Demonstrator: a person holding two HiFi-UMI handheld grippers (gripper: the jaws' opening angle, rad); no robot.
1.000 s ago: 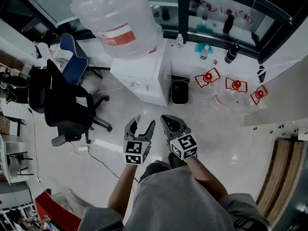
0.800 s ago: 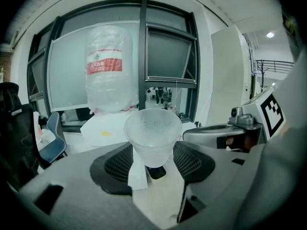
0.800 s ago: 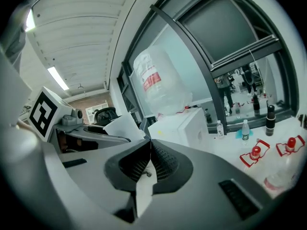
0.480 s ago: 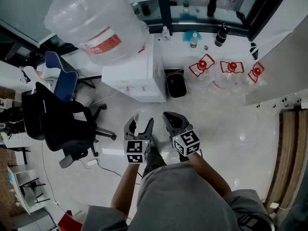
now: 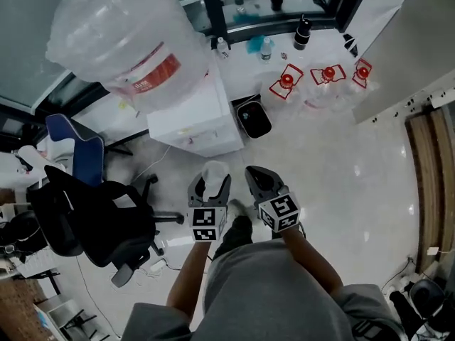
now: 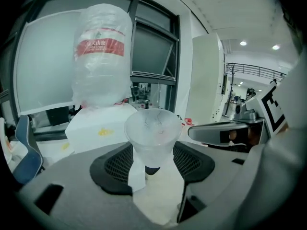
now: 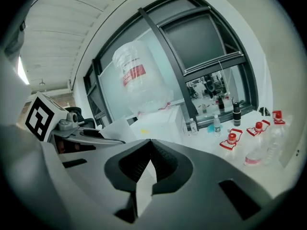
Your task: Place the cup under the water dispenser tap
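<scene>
My left gripper (image 5: 211,183) is shut on a translucent plastic cup (image 5: 213,170), held upright with its mouth up. In the left gripper view the cup (image 6: 153,133) sits between the black pads (image 6: 112,169). The white water dispenser (image 5: 193,119), with a large clear bottle (image 5: 124,41) on top, stands on the floor ahead and slightly left of the cup, clearly apart from it. Its taps are not visible. To the right of the left one, my right gripper (image 5: 257,177) is shut and holds nothing; in its own view the jaw tips of the right gripper (image 7: 149,162) meet.
A black office chair (image 5: 92,215) and a blue chair (image 5: 75,144) stand to the left of the dispenser. A black bin (image 5: 254,118) sits against its right side. Beyond it, clear jugs with red caps (image 5: 323,80) lie on the floor, with small bottles (image 5: 266,48) by the window.
Both grippers have moved slightly forward and down with the cup still held. The head view has swung, so the dispenser now lies further left and the chairs lower.
</scene>
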